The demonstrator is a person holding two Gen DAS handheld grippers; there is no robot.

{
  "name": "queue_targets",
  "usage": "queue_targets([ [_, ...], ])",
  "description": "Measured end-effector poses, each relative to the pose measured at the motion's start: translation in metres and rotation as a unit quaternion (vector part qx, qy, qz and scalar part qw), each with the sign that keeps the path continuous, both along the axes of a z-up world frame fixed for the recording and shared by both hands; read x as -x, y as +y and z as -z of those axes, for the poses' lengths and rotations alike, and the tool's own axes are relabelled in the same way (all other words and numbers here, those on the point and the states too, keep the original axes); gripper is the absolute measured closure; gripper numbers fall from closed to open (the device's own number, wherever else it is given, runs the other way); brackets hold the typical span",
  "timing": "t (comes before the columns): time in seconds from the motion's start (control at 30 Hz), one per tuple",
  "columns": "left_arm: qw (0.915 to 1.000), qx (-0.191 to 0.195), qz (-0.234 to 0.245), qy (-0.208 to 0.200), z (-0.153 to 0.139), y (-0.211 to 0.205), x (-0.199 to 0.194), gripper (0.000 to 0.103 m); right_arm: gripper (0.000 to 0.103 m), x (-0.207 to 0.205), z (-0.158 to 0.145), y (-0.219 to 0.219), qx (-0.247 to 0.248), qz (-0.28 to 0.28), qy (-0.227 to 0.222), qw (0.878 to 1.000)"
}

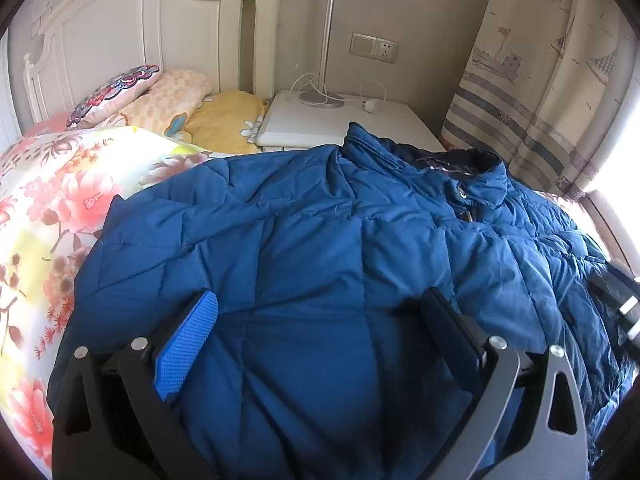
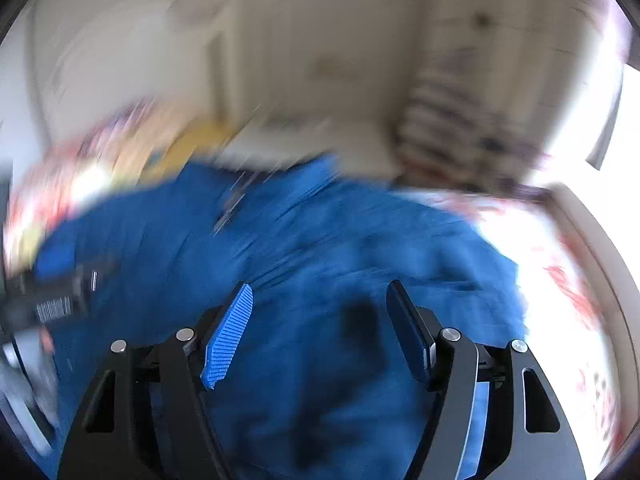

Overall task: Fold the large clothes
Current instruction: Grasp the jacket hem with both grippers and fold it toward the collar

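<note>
Left wrist view: we're between grasps on the blue padded jacket [image 1: 320, 240], spread on the bed beside the nightstand [image 1: 344, 124], both grippers' fingers apart and empty; next, pick an edge.

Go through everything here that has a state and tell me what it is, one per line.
Jacket: spread on the bed, collar closed, not yet folded.
Left gripper: open, empty, over the jacket.
Right gripper: open, empty, view blurred.
Lamp: upright, unlit.
Curtain: hanging, partly drawn.
</note>
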State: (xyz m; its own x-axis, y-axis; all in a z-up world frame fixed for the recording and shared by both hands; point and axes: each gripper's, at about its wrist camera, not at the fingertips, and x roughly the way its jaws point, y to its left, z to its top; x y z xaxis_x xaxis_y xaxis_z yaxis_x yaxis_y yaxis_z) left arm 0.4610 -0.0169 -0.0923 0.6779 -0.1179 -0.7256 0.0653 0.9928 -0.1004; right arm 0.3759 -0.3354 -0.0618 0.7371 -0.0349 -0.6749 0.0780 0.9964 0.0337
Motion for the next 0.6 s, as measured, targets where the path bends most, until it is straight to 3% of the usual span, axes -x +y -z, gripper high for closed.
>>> queue_targets([
  [0.07, 1.0, 0.001, 0.0, -0.001, 0.0, 0.0, 0.001, 0.003, 0.034, 0.008, 0.002, -0.028, -0.029, 0.05, 0.001, 0.998],
  [0.13, 1.0, 0.003, -0.001, -0.001, 0.0, 0.0, 0.0, 0.003, 0.035, 0.004, 0.023, -0.042, -0.034, 0.045, 0.049, 0.997],
  [0.2, 1.0, 0.001, -0.001, -0.002, 0.0, 0.0, 0.0, 0.003, 0.036, 0.016, 0.019, -0.037, -0.004, 0.048, 0.034, 0.998],
  [0.27, 1.0, 0.004, -0.001, -0.002, 0.0, 0.002, -0.001, 0.003, 0.033, 0.04, -0.001, -0.021, 0.013, 0.041, -0.011, 0.999],
  [0.33, 1.0, 0.003, -0.001, -0.002, 0.001, 0.002, -0.001, 0.003, 0.026, 0.063, -0.015, 0.006, 0.033, 0.003, -0.055, 0.998],
  [0.37, 1.0, 0.003, -0.001, -0.002, 0.001, 0.002, -0.001, 0.003, 0.022, 0.068, -0.014, 0.021, 0.049, -0.024, -0.054, 0.997],
  [0.43, 1.0, 0.004, -0.001, -0.003, 0.001, 0.002, -0.001, 0.003, 0.021, 0.069, 0.002, 0.047, 0.092, -0.074, -0.024, 0.993],
  [0.5, 1.0, 0.004, -0.001, -0.005, 0.001, 0.002, -0.001, 0.003, 0.02, 0.058, 0.036, 0.057, 0.106, -0.092, 0.038, 0.989],
  [0.6, 1.0, -0.003, -0.003, -0.004, 0.001, 0.0, 0.0, 0.003, 0.019, 0.053, 0.038, 0.054, 0.095, -0.092, 0.047, 0.99],
])
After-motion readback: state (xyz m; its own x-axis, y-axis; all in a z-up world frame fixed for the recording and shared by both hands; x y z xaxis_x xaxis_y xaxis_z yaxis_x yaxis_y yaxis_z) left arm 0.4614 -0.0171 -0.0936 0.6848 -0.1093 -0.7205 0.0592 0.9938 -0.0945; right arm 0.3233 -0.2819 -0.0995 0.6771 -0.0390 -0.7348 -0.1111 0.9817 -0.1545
